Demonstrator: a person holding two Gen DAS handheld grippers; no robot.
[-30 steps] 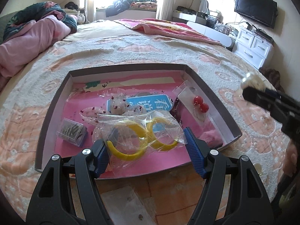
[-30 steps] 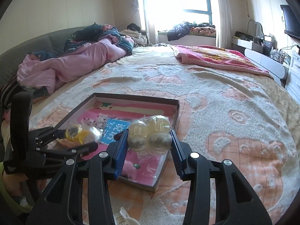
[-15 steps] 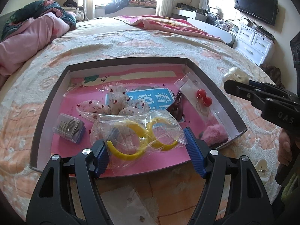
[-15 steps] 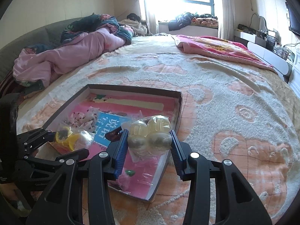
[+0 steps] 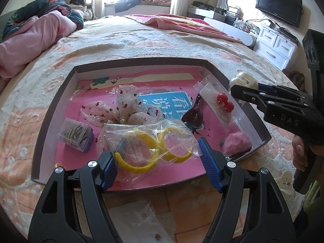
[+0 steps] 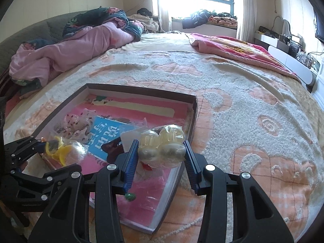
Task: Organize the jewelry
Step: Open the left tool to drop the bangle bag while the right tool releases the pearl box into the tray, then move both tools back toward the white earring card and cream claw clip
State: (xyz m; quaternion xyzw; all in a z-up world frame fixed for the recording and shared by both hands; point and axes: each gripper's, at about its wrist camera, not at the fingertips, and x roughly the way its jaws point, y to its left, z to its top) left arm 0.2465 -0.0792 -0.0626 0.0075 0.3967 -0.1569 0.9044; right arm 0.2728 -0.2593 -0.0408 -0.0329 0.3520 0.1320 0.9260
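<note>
One tray, two yellow hoops, two red beads.

A shallow box lies on the bed. In it, a small case sits at the left, a fabric bow in the middle, a carded pair of earrings at the right, with a fluffy pompom nearer (by the right wall). A flat packet lies on the bed before the box.

"DAS" on the right gripper
</note>
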